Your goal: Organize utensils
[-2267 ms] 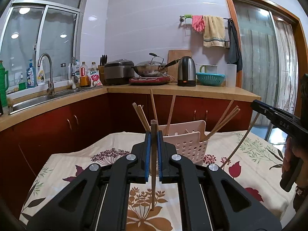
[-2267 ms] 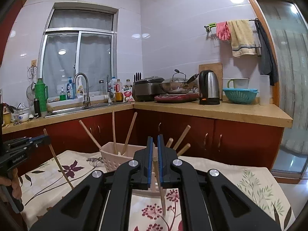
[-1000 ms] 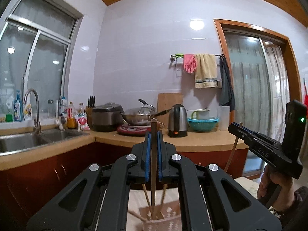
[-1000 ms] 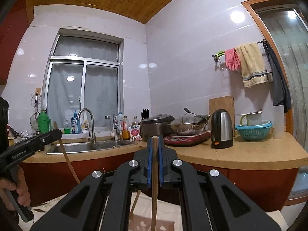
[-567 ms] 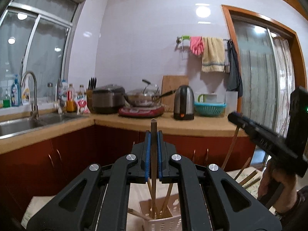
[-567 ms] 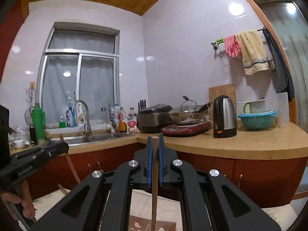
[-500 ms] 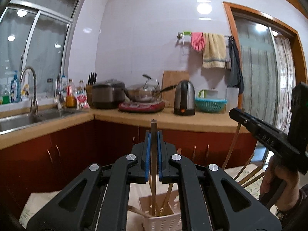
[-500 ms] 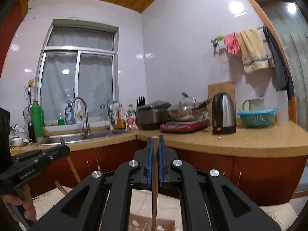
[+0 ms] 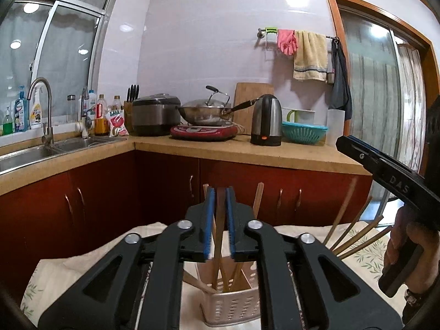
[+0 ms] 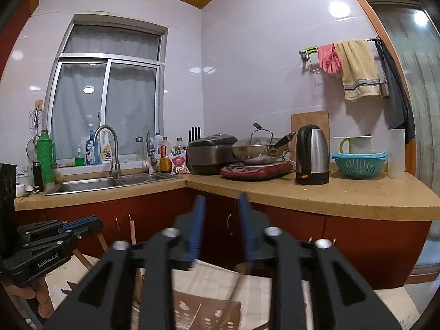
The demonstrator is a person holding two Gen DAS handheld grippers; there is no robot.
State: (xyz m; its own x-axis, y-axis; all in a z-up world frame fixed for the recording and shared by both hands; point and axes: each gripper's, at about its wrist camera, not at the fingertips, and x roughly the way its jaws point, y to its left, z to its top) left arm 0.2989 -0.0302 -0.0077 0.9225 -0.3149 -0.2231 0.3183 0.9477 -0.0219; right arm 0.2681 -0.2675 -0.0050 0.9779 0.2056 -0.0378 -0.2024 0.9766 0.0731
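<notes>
The left gripper [image 9: 219, 220], black with blue pads, is over the pale perforated plastic utensil basket [image 9: 229, 306], which stands on the table with a floral cloth [image 9: 68, 269] close to the camera. Between its two blue pads [image 9: 209, 220] there is one brown wooden chopstick [image 9: 219, 228], almost upright, with its lower end going down into the basket. The pads are a little apart from the stick on both sides, so the grip looks loosened, but I cannot tell surely if they touch it. Several other wooden chopsticks [image 9: 233, 275] stand inside the same basket and lean in different directions, and more wooden chopsticks [image 9: 354, 236] fan out on the right side, near the hand of the person. The right gripper [image 10: 220, 220] has its fingers spread wide, with nothing between them; in its own view it is blurred. Under it the rim of the basket shows at the bottom edge, with a thin chopstick [image 10: 238, 280] leaning just below the right finger. In the left wrist view the right gripper appears at the right edge, higher than the basket, held by the right hand [image 9: 407, 244]. Far behind are the wooden countertop [image 9: 247, 151] with a steel electric kettle [image 9: 266, 119], a wok on a red cooker [image 9: 205, 117] and the steel sink [image 9: 33, 154] on the left.
</notes>
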